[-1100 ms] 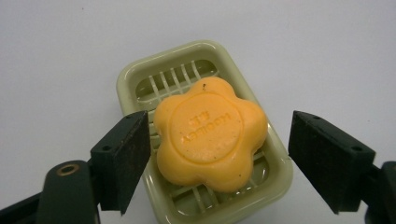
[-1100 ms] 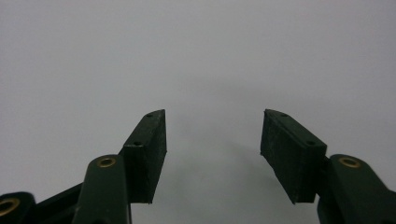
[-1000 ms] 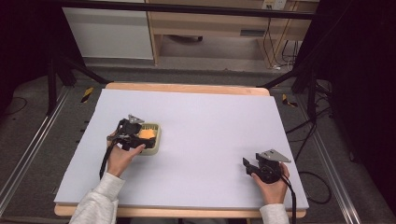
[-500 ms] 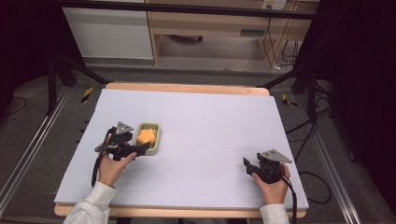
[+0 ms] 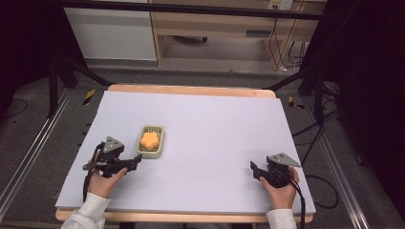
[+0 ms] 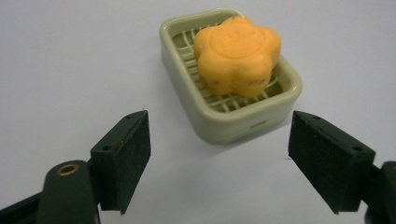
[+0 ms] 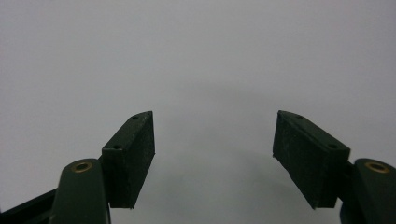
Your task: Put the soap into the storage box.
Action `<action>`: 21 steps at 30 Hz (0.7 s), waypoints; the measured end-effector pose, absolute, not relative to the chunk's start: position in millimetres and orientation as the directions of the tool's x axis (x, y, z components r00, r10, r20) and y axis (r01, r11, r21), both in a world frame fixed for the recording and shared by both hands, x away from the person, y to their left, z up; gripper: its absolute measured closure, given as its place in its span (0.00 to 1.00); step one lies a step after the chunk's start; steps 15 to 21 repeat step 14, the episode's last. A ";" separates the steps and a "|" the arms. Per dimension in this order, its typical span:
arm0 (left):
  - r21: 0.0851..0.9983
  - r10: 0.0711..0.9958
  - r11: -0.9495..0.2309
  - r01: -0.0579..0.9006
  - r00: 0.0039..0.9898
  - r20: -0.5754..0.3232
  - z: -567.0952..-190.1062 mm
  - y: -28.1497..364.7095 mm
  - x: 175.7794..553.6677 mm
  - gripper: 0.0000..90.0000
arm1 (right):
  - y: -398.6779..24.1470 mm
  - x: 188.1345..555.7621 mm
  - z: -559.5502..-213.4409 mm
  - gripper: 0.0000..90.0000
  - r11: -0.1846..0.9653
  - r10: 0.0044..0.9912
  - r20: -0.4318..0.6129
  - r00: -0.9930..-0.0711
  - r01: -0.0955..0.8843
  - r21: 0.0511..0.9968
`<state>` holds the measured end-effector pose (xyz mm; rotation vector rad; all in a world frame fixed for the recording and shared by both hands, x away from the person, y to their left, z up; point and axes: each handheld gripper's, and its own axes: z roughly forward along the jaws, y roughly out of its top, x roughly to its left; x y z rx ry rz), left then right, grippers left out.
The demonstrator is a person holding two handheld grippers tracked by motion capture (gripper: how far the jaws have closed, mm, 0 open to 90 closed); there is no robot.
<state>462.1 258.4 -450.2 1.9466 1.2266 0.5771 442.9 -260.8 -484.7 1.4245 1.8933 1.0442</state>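
the orange flower-shaped soap (image 5: pixel 149 140) sits in the pale green soap dish (image 5: pixel 159 142), which rests on the lavender table (image 5: pixel 215 124) at about 9 o'clock from the table's middle. a second ago the left tongs (image 5: pixel 138 161) were right over the dish with the soap under them; now they have drawn back toward the person and sit at about 7 o'clock of the dish, just beside it and clear of it. their jaws stand wide apart with nothing between them, and in the left gripper view the dish (image 6: pixel 219 123) and soap (image 6: pixel 237 53) lie just ahead at 12 o'clock, the soap lying a little askew on the dish's ribs. the dish itself looks unmoved. the right tongs (image 5: pixel 253 168) rest where they were, low on the table at about 4 o'clock from its middle, well apart from the dish. their jaws have just been opening and now stand wide, with bare table (image 7: pixel 201 60) between them.
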 end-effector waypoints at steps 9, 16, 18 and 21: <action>0.775 0.919 -0.240 0.584 0.395 -0.013 -461.1 281.9 451.6 0.22 | -263.6 442.0 -485.4 0.32 0.124 0.961 0.036 -0.275 0.542 0.831; 0.764 0.930 -0.235 0.601 0.368 -0.004 -466.7 290.7 453.6 0.23 | -264.0 442.9 -486.0 0.31 0.132 0.961 0.029 -0.275 0.546 0.827; 0.764 0.930 -0.235 0.601 0.368 -0.004 -466.7 290.7 453.6 0.23 | -264.0 442.9 -486.0 0.31 0.132 0.961 0.029 -0.275 0.546 0.827; 0.764 0.930 -0.235 0.601 0.368 -0.004 -466.7 290.7 453.6 0.23 | -264.0 442.9 -486.0 0.31 0.132 0.961 0.029 -0.275 0.546 0.827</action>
